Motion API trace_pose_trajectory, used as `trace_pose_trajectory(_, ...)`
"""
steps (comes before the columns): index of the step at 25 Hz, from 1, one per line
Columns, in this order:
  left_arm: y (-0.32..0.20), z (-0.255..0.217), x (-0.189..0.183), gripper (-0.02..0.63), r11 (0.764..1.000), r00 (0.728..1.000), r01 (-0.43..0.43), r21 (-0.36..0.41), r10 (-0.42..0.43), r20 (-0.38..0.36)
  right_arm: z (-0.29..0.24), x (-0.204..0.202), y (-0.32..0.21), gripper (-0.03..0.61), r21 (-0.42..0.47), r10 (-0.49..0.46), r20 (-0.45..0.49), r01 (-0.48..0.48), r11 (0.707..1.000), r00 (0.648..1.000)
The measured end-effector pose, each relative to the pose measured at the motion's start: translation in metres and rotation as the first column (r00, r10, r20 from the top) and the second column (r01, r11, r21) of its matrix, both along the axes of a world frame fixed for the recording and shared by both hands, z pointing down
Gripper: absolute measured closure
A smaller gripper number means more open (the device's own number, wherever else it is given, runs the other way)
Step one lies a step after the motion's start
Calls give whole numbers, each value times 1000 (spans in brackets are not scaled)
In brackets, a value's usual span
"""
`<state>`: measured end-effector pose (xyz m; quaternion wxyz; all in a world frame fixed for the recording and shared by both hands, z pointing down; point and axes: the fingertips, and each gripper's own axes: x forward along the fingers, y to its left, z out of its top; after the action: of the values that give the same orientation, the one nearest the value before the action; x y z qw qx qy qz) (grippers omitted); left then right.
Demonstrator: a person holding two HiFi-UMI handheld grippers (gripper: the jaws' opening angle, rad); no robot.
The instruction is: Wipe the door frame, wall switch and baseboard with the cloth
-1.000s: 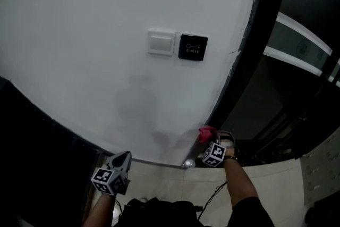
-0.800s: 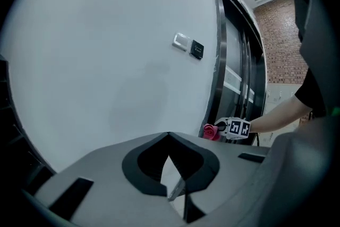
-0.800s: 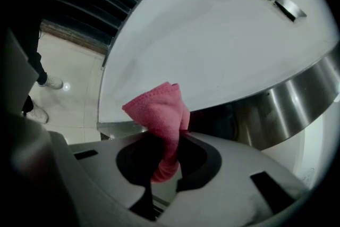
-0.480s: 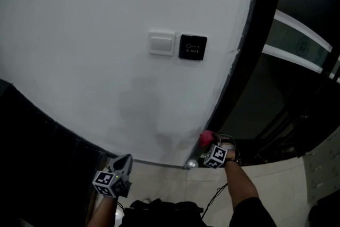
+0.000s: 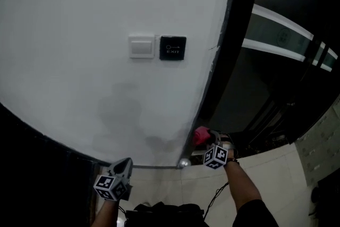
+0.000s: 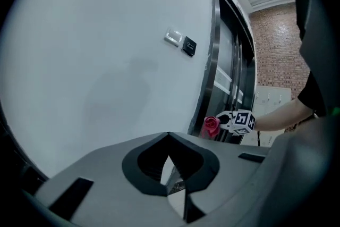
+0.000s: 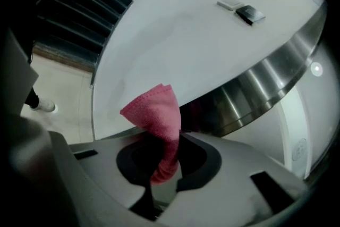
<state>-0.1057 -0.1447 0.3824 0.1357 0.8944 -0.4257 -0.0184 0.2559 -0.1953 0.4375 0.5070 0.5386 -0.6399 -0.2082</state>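
Note:
A pink cloth (image 7: 156,117) stands bunched between the jaws of my right gripper (image 5: 204,141), which is shut on it. In the head view the cloth (image 5: 200,135) sits low against the dark metal door frame (image 5: 220,72), just above the floor. The white wall switch (image 5: 141,46) and a black exit button (image 5: 172,48) are mounted higher on the white wall. My left gripper (image 5: 121,168) hangs low near the baseboard (image 5: 154,167), its jaws shut with nothing in them. From the left gripper view the cloth (image 6: 211,126) shows against the frame (image 6: 212,61).
A dark panel (image 5: 32,167) fills the lower left. Right of the frame is a dark glass door (image 5: 276,61) with a pale stripe. Tiled floor (image 5: 276,173) lies below, and a cable (image 5: 215,196) hangs by my right forearm.
The right gripper and cloth have slid a little lower down the door frame. The head view has shifted, so switch and frame appear further left. The left gripper stays low.

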Motion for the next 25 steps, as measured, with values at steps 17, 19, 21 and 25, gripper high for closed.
trace_pose_trajectory(17,-42,-14,117,621,934,932,-351,67,356,-68,-116,85,197,522,198,137,806,-480,855,577)
trace_pose_trajectory(19,-37,-13,141,621,926,923,-373,63,377,-70,-120,113,221,522,218,128,833,-532,818,538)
trace_pose_trajectory(21,-25,-14,169,621,922,920,-381,65,385,-71,-124,142,246,522,237,102,858,-563,792,504)
trace_pose_trajectory(25,3,-22,234,621,921,922,-380,89,385,-42,-130,198,284,522,281,10,892,-572,770,451)
